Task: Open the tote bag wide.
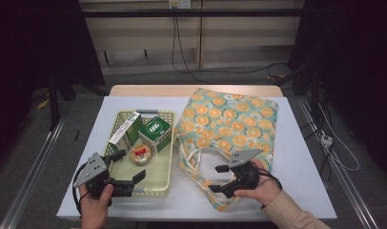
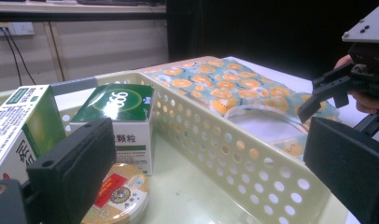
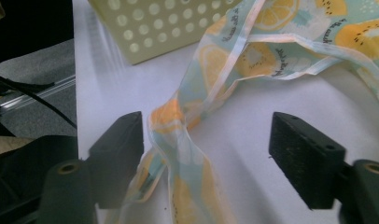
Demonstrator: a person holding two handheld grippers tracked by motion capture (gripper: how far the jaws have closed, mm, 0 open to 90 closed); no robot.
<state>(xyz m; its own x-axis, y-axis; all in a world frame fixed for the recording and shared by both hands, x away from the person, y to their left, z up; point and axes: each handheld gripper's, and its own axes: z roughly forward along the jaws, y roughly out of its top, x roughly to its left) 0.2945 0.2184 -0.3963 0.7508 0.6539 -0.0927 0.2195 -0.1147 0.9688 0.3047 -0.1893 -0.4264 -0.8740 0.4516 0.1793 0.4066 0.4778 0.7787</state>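
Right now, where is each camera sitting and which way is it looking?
High view: above the person's side, looking forward and down at the table, basket and bag; both hands and forearms show.
Left claw view: rides the left claw, looking across the basket's boxes toward the bag; its two open jaws show.
Right claw view: rides the right claw, looking down at the bag's strap lying between its open jaws.
Shared: all three show basket and bag.
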